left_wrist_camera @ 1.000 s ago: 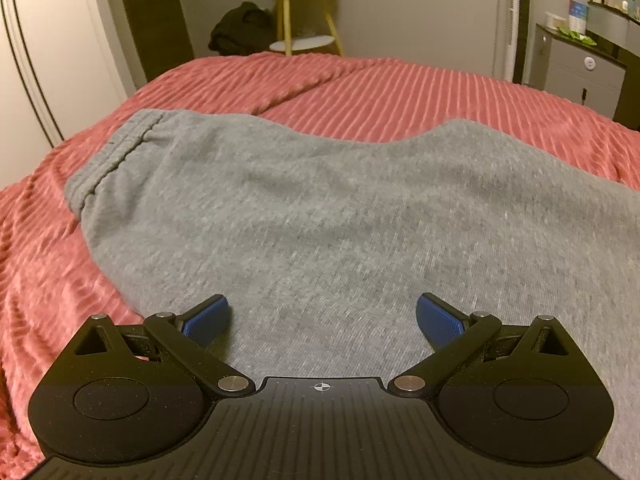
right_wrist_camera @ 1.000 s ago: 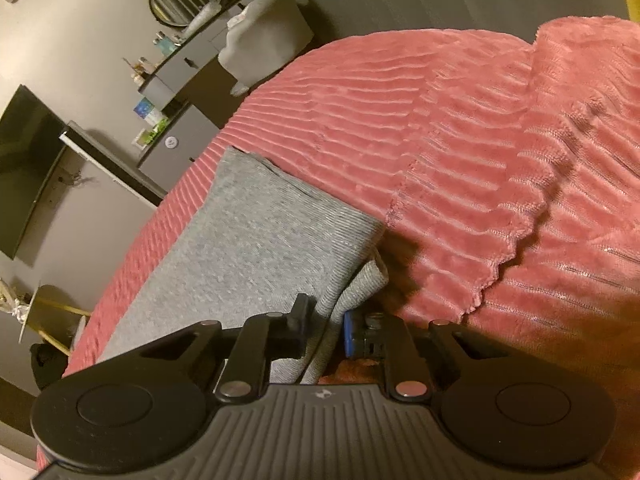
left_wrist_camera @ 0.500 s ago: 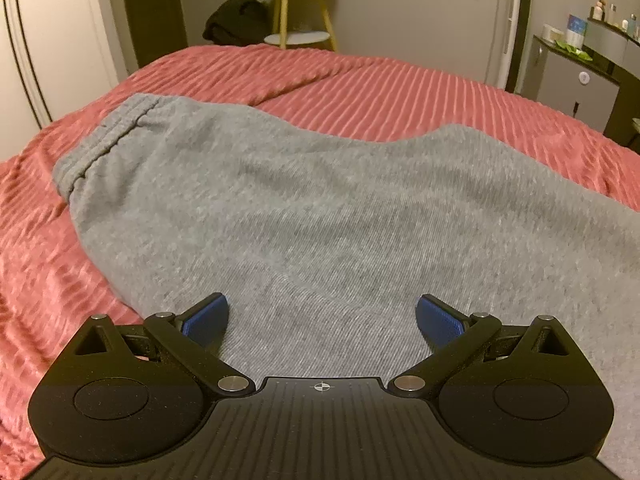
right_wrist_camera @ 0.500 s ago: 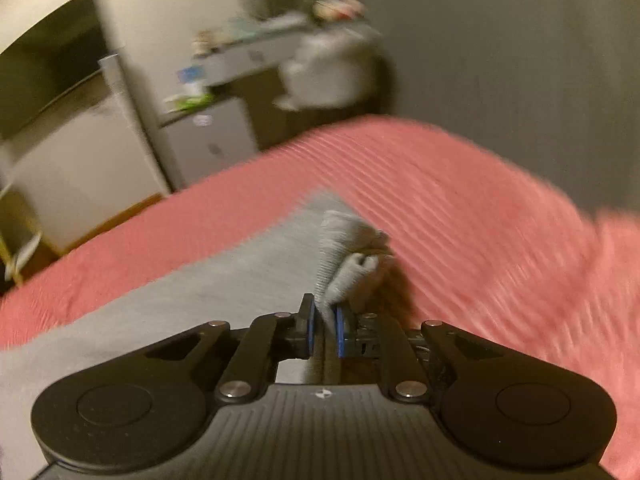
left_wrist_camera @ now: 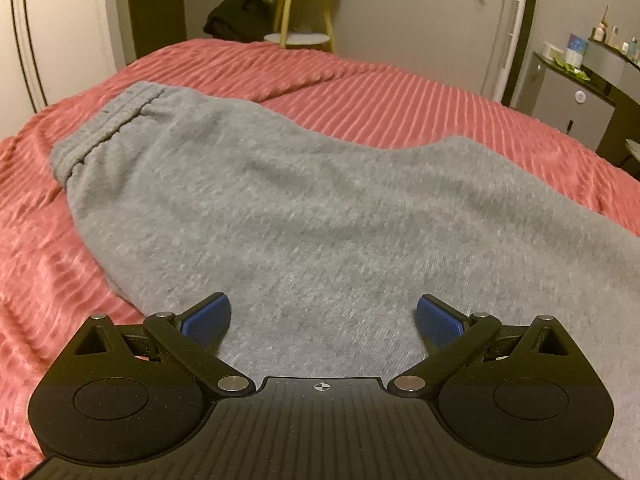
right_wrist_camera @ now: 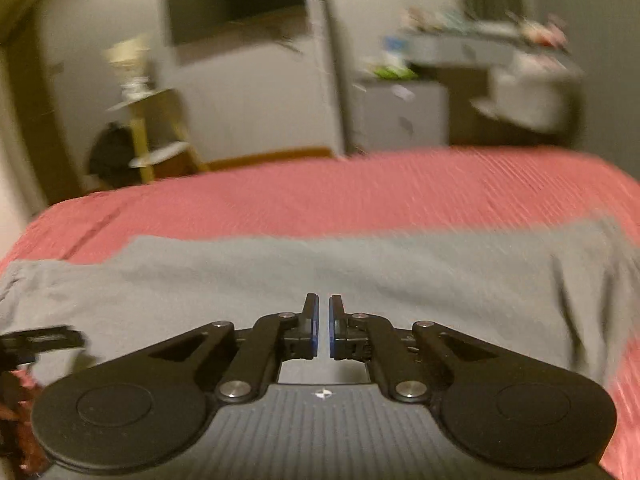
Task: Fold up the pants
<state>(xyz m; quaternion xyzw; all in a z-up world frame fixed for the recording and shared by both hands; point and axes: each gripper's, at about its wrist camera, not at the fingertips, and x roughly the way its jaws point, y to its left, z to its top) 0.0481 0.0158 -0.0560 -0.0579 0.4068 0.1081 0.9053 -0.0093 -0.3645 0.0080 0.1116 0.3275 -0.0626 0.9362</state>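
The grey pants (left_wrist_camera: 320, 208) lay spread across the bed (left_wrist_camera: 400, 96), on its ribbed pink-red cover, with the elastic waistband (left_wrist_camera: 100, 128) toward the far left in the left wrist view and the legs running off to the right. The left hand-held gripper (left_wrist_camera: 323, 316) hung low over the near part of the fabric with its blue pads (left_wrist_camera: 206, 318) set wide apart and nothing between them. In the right wrist view, which was blurred, the right hand-held gripper (right_wrist_camera: 323, 326) had its pads drawn in to a narrow slit; grey cloth showed behind and below the fingers, but whether any of it was pinched between the pads could not be made out. From that side the pants (right_wrist_camera: 320, 276) ran as a long grey band across the bed (right_wrist_camera: 320, 192), with a fold or drop in the cloth at the right end. Beyond the bed stood a small yellow-legged side table (left_wrist_camera: 298, 8) with a lower shelf, a dark bundle (left_wrist_camera: 236, 16) beside it on the floor, and a grey cabinet (left_wrist_camera: 568, 108) to the right carrying small bottles and boxes, too small to identify. No container on the bed held anything.
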